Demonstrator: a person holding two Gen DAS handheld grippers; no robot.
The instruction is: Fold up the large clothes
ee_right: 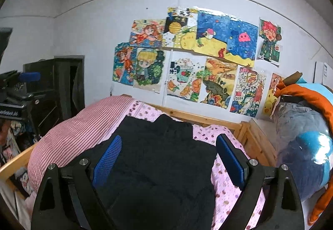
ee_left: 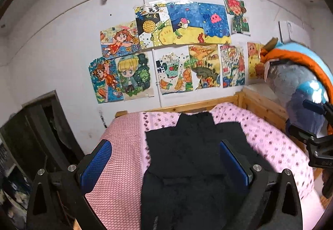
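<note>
Blue-padded fingers (ee_left: 97, 165) of the left gripper (ee_left: 166, 165) are framing the bottom of the left wrist view, standing spread wide with nothing pinched between them. Beyond them a black garment (ee_left: 187, 153) is lying flat on a pink dotted bedspread (ee_left: 270, 142), with a pink knitted blanket (ee_left: 120, 146) lying just beside its left edge. A wooden bed frame (ee_left: 208, 104) is running along the far side of the bed, and children's drawings (ee_left: 166, 49) are covering the white wall above it. At the right edge, part of the other gripper is showing in front of a large blue and orange plush toy (ee_left: 301, 71). Moving to the right wrist view, the right gripper (ee_right: 169, 159) is holding its blue pads (ee_right: 231, 161) far apart too, and nothing is caught between them. The same black garment (ee_right: 158, 159) is spreading out beneath and past the fingers, resting on the dotted bedspread (ee_right: 226, 184) near the middle of the bed. A dark cabinet (ee_right: 62, 84) is standing by the wall on the left, and the plush toy (ee_right: 306, 142) is sitting beside the bed on the right.
</note>
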